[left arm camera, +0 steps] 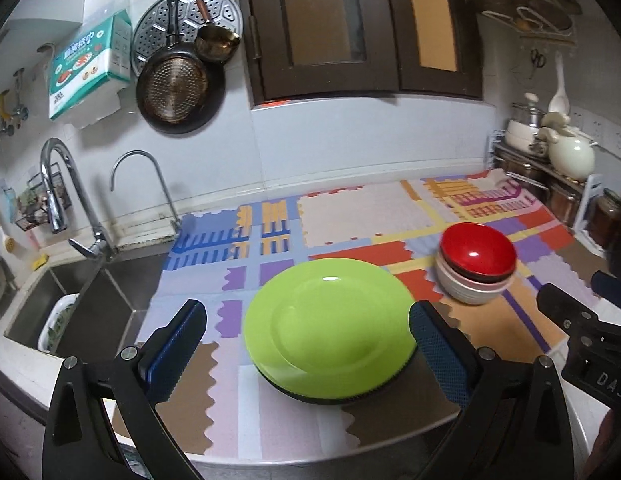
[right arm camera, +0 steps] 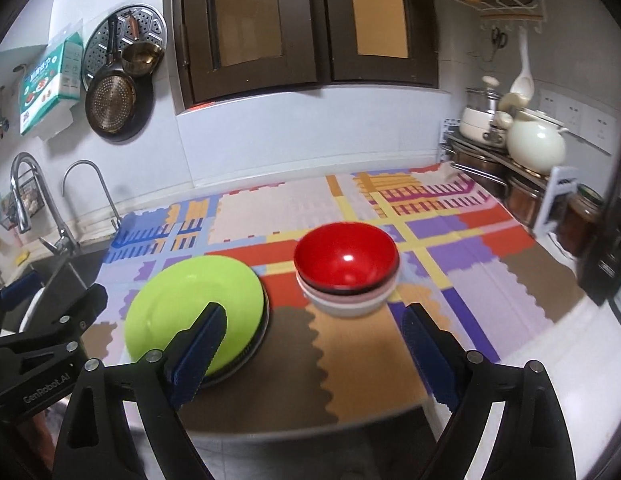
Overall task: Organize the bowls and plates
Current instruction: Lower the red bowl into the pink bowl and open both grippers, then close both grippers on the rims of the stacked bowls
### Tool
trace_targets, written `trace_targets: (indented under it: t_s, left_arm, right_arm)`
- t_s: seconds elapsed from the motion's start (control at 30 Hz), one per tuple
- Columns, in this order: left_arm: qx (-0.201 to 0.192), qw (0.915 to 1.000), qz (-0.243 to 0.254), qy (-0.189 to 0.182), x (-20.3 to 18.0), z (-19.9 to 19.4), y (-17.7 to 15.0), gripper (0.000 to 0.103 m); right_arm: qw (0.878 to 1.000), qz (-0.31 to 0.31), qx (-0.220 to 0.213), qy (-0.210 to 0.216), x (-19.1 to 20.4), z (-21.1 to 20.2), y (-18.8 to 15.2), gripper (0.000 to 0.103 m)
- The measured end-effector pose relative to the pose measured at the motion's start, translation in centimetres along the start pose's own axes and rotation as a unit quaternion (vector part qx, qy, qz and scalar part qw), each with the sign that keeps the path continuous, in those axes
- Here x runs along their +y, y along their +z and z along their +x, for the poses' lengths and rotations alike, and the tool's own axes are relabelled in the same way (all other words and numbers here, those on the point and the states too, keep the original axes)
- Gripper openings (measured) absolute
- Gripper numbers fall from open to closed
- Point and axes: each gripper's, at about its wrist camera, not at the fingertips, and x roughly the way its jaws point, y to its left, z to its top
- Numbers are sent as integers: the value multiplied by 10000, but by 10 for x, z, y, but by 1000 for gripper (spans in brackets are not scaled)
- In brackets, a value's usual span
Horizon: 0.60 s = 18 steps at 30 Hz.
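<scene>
A lime green plate [left arm camera: 330, 324] lies on top of a dark plate on the patterned mat; it also shows in the right wrist view [right arm camera: 190, 312]. A red bowl [left arm camera: 476, 254] sits nested on a pink bowl and a white bowl to the plate's right; the stack also shows in the right wrist view [right arm camera: 346, 262]. My left gripper [left arm camera: 306, 340] is open and empty, its jaws spread either side of the green plate, just above it. My right gripper [right arm camera: 314, 336] is open and empty, in front of the bowl stack.
A sink [left arm camera: 70, 300] with two taps lies to the left. A rack with pots and a cream kettle [right arm camera: 534, 144] stands at the back right. Pans hang on the wall [left arm camera: 178, 84]. The counter's front edge [right arm camera: 310, 436] is close below the grippers.
</scene>
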Motion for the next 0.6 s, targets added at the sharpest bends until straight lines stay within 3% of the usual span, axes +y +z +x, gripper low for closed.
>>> trace_targets:
  t_s: [0.23,0.6]
  left_arm:
    - [179,9982,221,-527,-21,16,9,101]
    - [896,9878,244,-1251,-67,95,44,76]
  right_arm:
    - [9993,171,-92,-306,-14,-12,-2,90]
    - [9989,309,91,-330,-48,40,31,90]
